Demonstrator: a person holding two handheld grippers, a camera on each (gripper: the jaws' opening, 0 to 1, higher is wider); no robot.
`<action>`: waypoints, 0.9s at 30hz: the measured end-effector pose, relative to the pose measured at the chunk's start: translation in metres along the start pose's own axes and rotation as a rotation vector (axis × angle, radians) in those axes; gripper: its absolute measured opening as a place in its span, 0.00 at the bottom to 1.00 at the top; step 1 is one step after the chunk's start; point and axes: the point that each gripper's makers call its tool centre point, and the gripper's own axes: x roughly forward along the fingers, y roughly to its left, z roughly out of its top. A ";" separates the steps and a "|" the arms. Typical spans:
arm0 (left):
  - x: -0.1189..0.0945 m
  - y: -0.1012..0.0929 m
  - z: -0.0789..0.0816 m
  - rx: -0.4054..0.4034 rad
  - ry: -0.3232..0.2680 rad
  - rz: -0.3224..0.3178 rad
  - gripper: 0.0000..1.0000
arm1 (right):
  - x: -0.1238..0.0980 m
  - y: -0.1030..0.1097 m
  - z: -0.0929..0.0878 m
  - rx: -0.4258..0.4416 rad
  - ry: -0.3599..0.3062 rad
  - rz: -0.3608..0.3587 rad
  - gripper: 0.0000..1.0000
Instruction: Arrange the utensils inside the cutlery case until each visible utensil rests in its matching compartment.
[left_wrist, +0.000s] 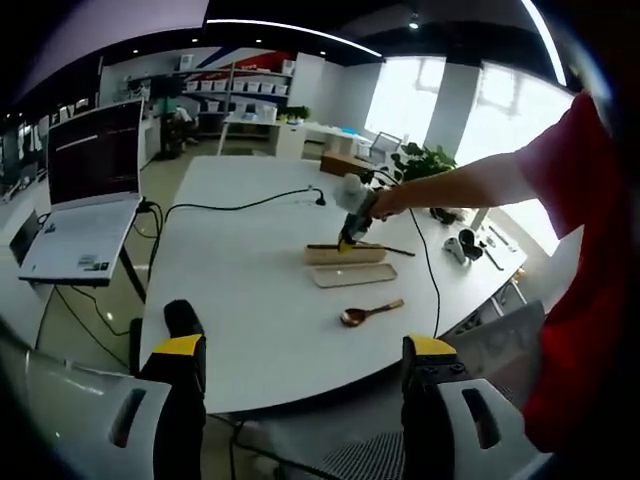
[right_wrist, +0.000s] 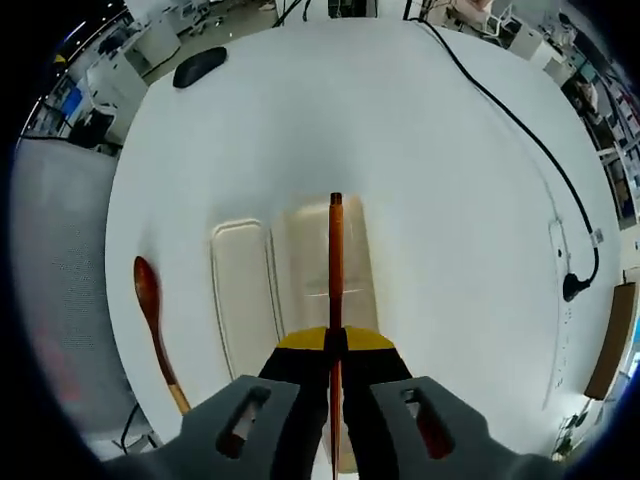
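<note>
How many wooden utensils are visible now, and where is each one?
2. The spoon lies on the table beside the lid. The chopsticks are held in the right gripper over the case.

- my left gripper view sits back off the edge of the white table (left_wrist: 250, 260), looking across it from well away, toward the windows and shelves.
- my right gripper view hangs close above the cutlery case (right_wrist: 325, 270), facing almost straight down along its length.
- both views share the table top, the case (left_wrist: 346, 254), its lid (left_wrist: 353, 274) (right_wrist: 240, 295) beside it and the wooden spoon (left_wrist: 370, 313) (right_wrist: 155, 320).
- my left view also takes in my right gripper (left_wrist: 352, 240) over the case.
</note>
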 end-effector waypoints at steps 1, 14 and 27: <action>0.000 0.000 -0.001 0.003 0.003 0.001 0.83 | 0.002 -0.001 0.001 0.009 -0.011 0.001 0.00; 0.000 -0.003 0.005 0.029 0.011 0.002 0.83 | 0.017 -0.014 -0.001 0.028 -0.045 -0.012 0.00; -0.003 -0.004 0.002 0.025 0.014 0.006 0.83 | 0.009 -0.007 -0.004 0.101 -0.056 -0.028 0.09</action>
